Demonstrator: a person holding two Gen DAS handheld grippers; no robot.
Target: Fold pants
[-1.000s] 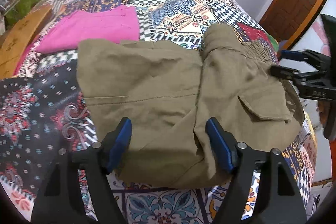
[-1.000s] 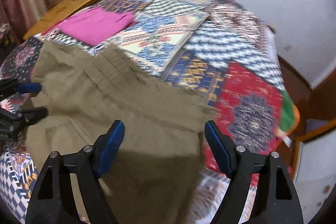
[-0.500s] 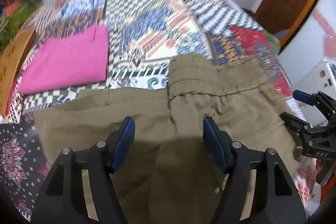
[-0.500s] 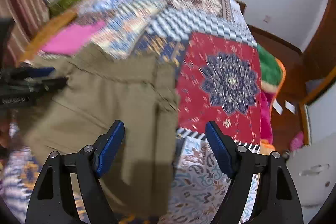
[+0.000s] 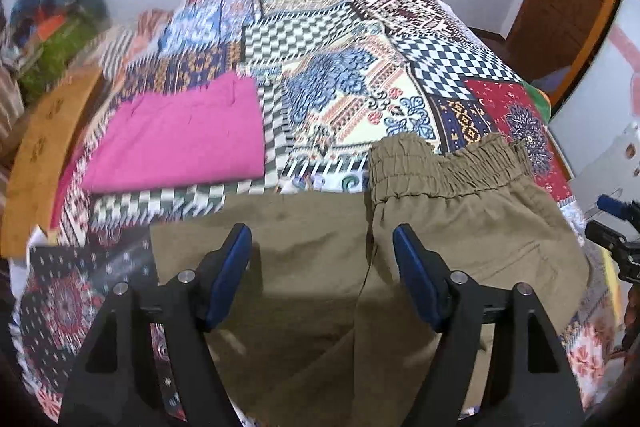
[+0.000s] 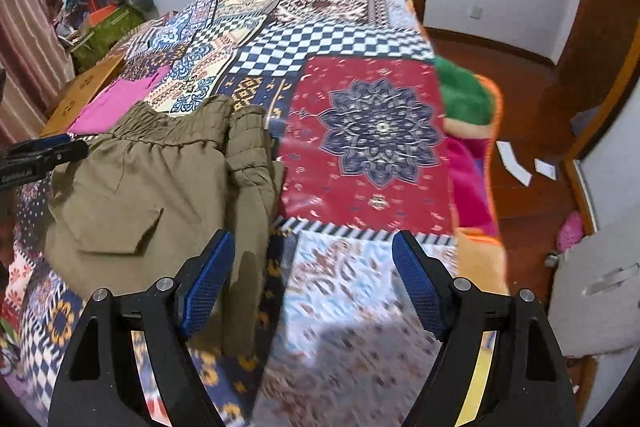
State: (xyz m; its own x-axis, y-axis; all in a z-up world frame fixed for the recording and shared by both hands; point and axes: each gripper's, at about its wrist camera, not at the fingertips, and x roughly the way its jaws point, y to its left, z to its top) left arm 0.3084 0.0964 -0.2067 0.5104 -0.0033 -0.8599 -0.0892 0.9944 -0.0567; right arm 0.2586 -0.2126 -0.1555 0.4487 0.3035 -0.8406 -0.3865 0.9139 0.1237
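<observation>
Olive-khaki pants (image 5: 460, 227) lie folded on the patchwork bedspread (image 5: 340, 75), elastic waistband toward the far side. They also show in the right wrist view (image 6: 152, 187), with a flap pocket facing up. My left gripper (image 5: 322, 263) is open and empty, hovering over the middle of the pants. My right gripper (image 6: 308, 267) is open and empty, over the bedspread just right of the pants' edge. The right gripper's tips show at the right edge of the left wrist view (image 5: 612, 223). The left gripper's tips show at the left edge of the right wrist view (image 6: 44, 155).
A folded pink garment (image 5: 180, 139) lies on the bed, left of and beyond the pants. A wooden board (image 5: 44, 147) runs along the bed's left side. Bags and clutter (image 6: 108, 11) sit in the far left corner. A wooden floor (image 6: 532, 131) with paper scraps lies right of the bed.
Both grippers have swung: the left now looks at the waistband and further up the bed; the right has turned right, off the pants, toward the bed's red patch. Both stayed open.
</observation>
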